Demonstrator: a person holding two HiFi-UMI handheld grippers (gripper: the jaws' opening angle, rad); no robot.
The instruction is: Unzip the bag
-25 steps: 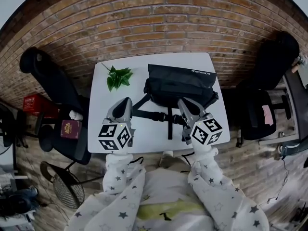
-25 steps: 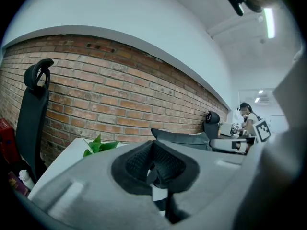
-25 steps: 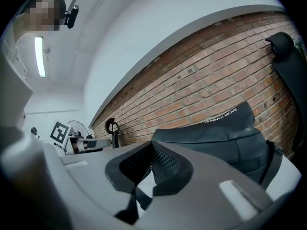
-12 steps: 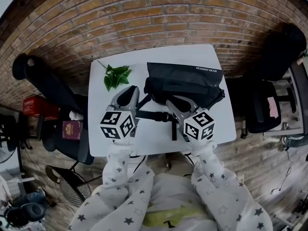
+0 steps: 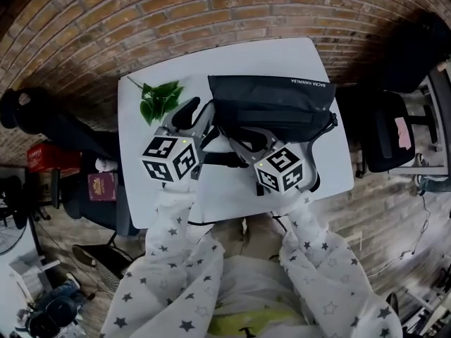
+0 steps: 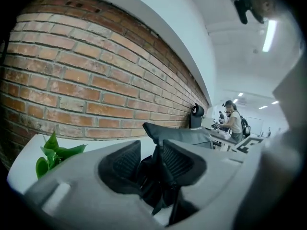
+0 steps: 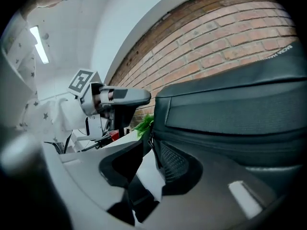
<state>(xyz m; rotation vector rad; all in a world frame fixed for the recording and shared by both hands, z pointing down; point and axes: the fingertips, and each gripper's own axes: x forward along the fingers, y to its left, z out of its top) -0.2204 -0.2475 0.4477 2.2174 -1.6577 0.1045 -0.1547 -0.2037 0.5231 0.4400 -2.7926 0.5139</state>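
**black bag closed on the desk, both grippers spread at its near-left end**

the bag (image 5: 271,104) lies across the far half of the white desk (image 5: 331,171), close to the brick wall, its strap (image 5: 218,159) trailing toward the person. it looks like soft, slack fabric that will likely fold and slide if the zip is pulled alone, so one gripper should pin the cloth or webbing at the end while the other takes the small zip pull. the bag is shut and nothing inside it shows.

the left gripper (image 6: 151,162) has just been opening; its jaws stand apart with a dark fold of the bag's end webbing between them, not clamped. the right gripper (image 7: 151,159) has also just been opening; its jaws are spread at the bag's corner, with a thin seam or pull by one pad and bare desk between. a green leaf sprig (image 5: 158,98) lies just left of the bag.
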